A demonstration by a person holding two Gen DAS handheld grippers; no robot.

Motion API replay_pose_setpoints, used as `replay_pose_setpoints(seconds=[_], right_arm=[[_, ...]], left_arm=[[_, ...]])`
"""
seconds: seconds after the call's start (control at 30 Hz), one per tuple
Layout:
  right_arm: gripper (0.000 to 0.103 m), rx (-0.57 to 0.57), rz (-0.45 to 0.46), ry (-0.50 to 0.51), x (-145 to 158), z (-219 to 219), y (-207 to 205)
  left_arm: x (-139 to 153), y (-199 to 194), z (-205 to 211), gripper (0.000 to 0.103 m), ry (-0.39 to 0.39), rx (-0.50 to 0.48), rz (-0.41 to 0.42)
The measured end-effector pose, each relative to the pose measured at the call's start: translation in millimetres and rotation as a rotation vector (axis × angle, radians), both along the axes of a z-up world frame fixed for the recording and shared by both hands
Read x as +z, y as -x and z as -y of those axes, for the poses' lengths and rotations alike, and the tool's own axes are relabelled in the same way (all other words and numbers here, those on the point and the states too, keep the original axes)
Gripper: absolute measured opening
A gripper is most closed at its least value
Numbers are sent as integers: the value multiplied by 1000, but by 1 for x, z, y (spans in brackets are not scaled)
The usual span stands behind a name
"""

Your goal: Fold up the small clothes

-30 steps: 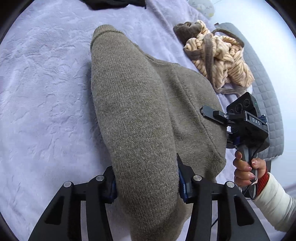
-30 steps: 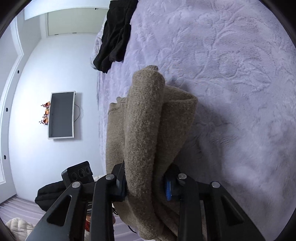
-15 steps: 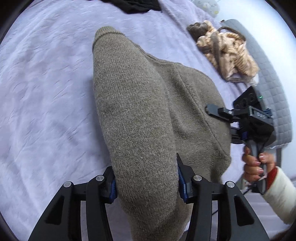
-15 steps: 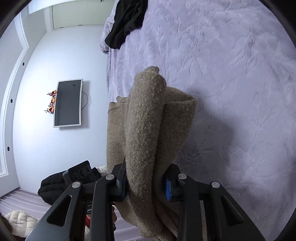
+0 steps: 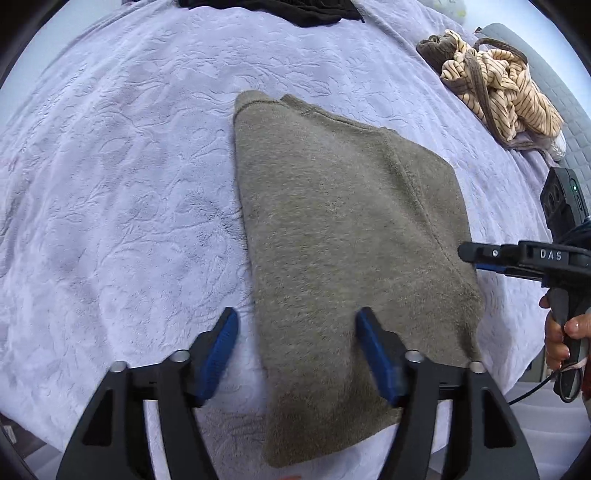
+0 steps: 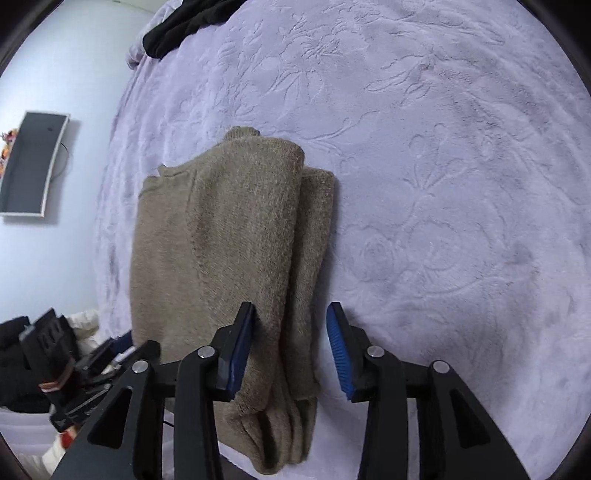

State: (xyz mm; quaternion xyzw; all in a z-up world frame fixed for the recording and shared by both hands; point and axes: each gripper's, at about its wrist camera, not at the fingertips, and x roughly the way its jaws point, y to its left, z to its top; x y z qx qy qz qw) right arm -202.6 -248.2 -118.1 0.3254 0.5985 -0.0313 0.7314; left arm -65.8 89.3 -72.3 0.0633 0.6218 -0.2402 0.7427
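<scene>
Both claws have just been opening: the left claw (image 5: 293, 334) gapes wide and the right claw (image 6: 291, 328) partly over the released folded brown sweater (image 5: 343, 236), lying flat beneath them on the bed (image 5: 122, 184)

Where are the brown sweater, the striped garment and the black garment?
brown sweater (image 5: 332, 236), left wrist view, middle of its folded top.
striped garment (image 5: 495, 85), left wrist view, middle of the heap.
black garment (image 6: 177, 29), right wrist view, its bunched middle.
</scene>
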Motion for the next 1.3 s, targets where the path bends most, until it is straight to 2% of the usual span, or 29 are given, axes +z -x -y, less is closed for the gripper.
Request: replay_pose_setpoints(seconds=[0.03,0.2,0.27,0.33,0.43,0.53,0.6,0.7,0.77,0.93,1.0,1.07,1.3], right_arm=[[48,6,-11,21,-3,0,6],[49,-52,-37,54,-5,-2,15],[49,-52,-41,121,7,-9,20],[49,-33,-8,173,28,-22,30],[49,17,44,171,45,-52,34],[49,80,-39,220,23,-78,36],[49,62,-107,257,3,-79,43],[54,-61,-116,201,-1,-62,57],[64,-95,-119,206,7,-55,64],[65,-110,-152,271,34,-58,63],[67,-116,-137,263,43,-62,62],[76,-109,-123,257,51,-64,56],[81,-61,-92,283,68,-91,32]], left_arm=[[1,-1,-1,89,-17,8,19],[7,3,-9,89,-44,16,37],[8,5,-15,89,-61,19,44],[10,6,-16,89,-79,26,56],[12,7,-15,89,-100,30,68],[12,8,-13,89,-110,36,54],[14,9,-13,89,-114,38,52],[18,12,-17,89,-139,37,62],[19,13,-18,89,-161,33,62],[25,13,-22,89,-157,43,39],[29,13,-21,89,-152,45,39],[35,14,-21,89,-142,45,40],[45,14,-16,89,-130,37,7]])
